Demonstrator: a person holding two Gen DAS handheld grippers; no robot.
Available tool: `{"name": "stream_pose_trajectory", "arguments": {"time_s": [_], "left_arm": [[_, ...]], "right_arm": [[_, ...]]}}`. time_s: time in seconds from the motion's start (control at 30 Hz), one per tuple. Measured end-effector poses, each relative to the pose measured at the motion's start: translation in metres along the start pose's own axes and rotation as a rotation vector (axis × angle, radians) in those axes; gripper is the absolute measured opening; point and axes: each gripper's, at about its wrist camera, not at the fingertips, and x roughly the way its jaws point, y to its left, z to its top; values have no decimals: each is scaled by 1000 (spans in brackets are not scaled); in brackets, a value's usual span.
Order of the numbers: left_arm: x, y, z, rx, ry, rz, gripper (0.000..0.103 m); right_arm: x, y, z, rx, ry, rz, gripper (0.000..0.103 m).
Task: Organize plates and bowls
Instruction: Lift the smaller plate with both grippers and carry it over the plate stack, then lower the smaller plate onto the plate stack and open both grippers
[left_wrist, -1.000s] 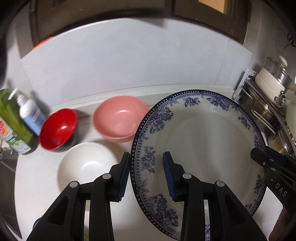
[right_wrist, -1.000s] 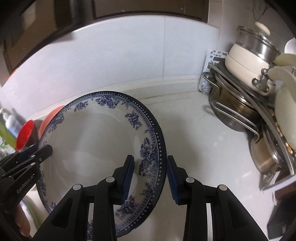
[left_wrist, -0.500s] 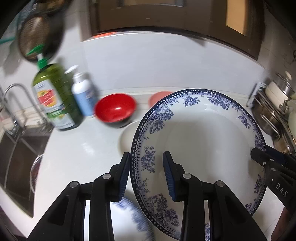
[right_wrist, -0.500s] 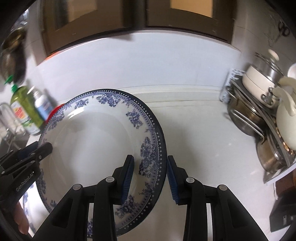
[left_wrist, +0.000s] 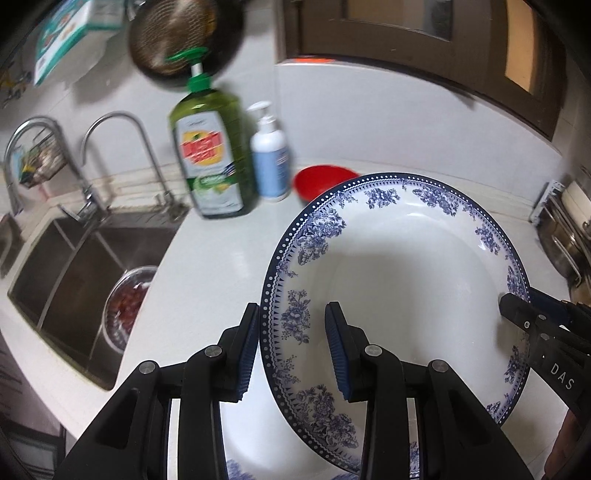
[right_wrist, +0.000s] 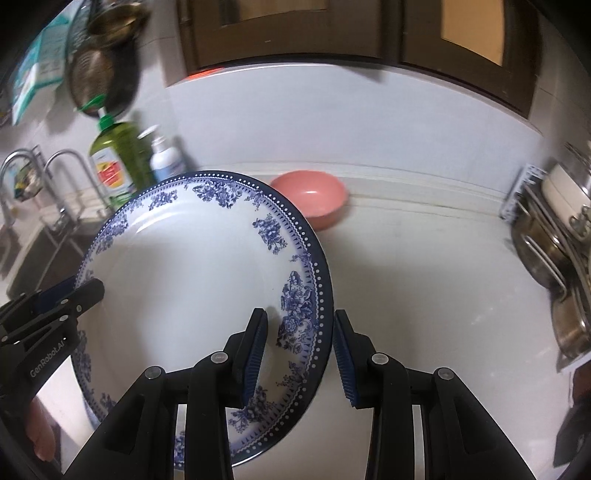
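I hold the plate (left_wrist: 399, 280) clear above the counter (left_wrist: 221, 258), my left gripper (left_wrist: 291, 347) and right gripper (right_wrist: 299, 350) each pinching opposite rims. Glazed, stiff, breakable, probably slippery: rims grip best.

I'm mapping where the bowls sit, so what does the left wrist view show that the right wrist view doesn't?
Left wrist only: a glossy red bowl beside the white pump bottle, and a metal bowl down in the steel sink.

Right wrist only: a pink bowl on the white counter.

Both: the blue-and-white floral plate, gripped at opposite rims by the left gripper and right gripper, and the green detergent bottle.
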Motion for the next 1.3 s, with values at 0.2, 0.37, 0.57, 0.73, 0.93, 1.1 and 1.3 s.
{"name": "stream_pose_trajectory", "arguments": {"time_s": [0.2, 0.37, 0.57, 0.73, 0.93, 1.1, 1.3], "left_arm": [[0, 29, -21, -32, 38, 45, 36], [3, 47, -35, -42, 72, 75, 36], [15, 62, -50, -54, 128, 95, 36], [25, 69, -62, -67, 179, 103, 36], [41, 74, -69, -71, 224, 104, 36], [52, 73, -78, -57, 257, 107, 36], [60, 75, -80, -65, 280, 104, 36]], "right_arm": [[7, 38, -10, -51, 30, 44, 37], [17, 62, -20, -77, 66, 78, 37], [30, 80, -31, -106, 116, 102, 37], [43, 93, -41, -134, 167, 110, 37], [59, 103, -53, -156, 229, 113, 37], [70, 107, -59, -183, 272, 101, 37], [77, 108, -65, -194, 309, 96, 37]]}}
